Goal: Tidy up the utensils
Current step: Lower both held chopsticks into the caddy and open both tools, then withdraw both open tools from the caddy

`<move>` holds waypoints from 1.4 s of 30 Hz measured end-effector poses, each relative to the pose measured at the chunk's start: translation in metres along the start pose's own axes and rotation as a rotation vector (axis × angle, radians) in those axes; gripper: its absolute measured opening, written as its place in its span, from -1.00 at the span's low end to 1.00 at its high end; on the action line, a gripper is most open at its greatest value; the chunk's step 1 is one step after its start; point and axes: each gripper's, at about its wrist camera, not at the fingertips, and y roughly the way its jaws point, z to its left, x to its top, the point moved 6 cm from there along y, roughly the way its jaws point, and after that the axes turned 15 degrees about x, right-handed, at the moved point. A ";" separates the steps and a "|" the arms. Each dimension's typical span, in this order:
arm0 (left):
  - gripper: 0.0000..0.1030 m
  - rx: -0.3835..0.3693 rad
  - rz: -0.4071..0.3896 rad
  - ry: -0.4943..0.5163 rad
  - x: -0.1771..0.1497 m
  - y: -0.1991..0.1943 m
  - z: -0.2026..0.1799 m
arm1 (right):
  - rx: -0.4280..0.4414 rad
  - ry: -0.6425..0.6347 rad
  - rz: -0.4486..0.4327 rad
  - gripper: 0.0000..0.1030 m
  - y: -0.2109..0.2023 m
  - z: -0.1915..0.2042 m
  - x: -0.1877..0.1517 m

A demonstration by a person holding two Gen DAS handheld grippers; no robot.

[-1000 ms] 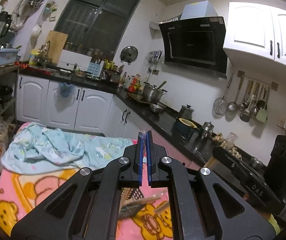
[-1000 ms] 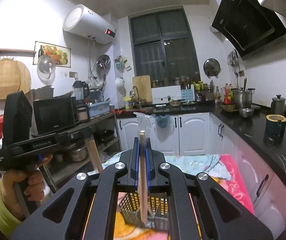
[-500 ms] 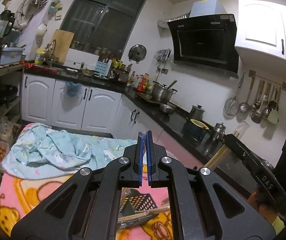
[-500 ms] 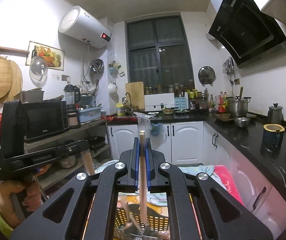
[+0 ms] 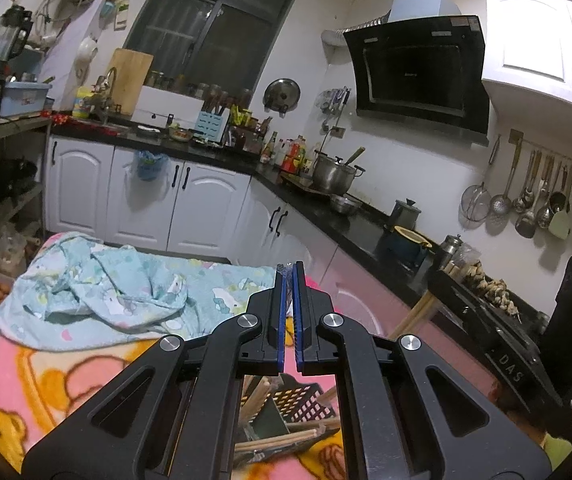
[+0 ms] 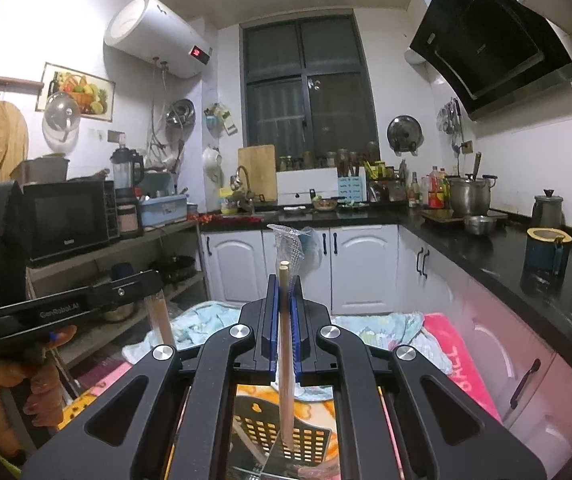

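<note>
My right gripper (image 6: 284, 280) is shut on a wooden chopstick (image 6: 284, 344) that stands upright, a clear plastic wrapper (image 6: 289, 240) sticking up above the jaws. The chopstick's lower end hangs over a black perforated utensil basket (image 6: 281, 436) on the pink blanket. My left gripper (image 5: 289, 270) is shut, with a scrap of clear plastic at its tip. In the right wrist view, a wrapped chopstick (image 6: 160, 320) hangs down from its jaws. The basket (image 5: 300, 398) holds several chopsticks (image 5: 273, 442). The right gripper's body (image 5: 490, 328) is at the right, with its chopstick (image 5: 416, 314).
A crumpled light-blue cloth (image 5: 97, 288) lies at the far end of the pink blanket (image 5: 45, 384). Black counters with pots (image 5: 336, 176) run along the right and back. Shelves with a microwave (image 6: 69, 220) stand on the left. A hand (image 6: 25, 392) holds the left gripper's handle.
Both grippers have come down and forward with their chopsticks. The basket has risen into fuller view under each of them.
</note>
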 end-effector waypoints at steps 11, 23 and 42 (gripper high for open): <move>-0.90 0.023 0.058 -0.024 -0.027 0.024 0.013 | -0.029 0.062 0.089 -0.24 0.030 -0.012 -0.031; 0.53 0.103 0.049 -0.033 -0.040 -0.003 0.039 | -0.040 0.109 0.091 0.17 0.000 -0.015 -0.041; 0.79 0.105 0.078 -0.075 -0.080 -0.063 0.056 | -0.041 0.129 0.092 0.42 -0.079 -0.010 -0.053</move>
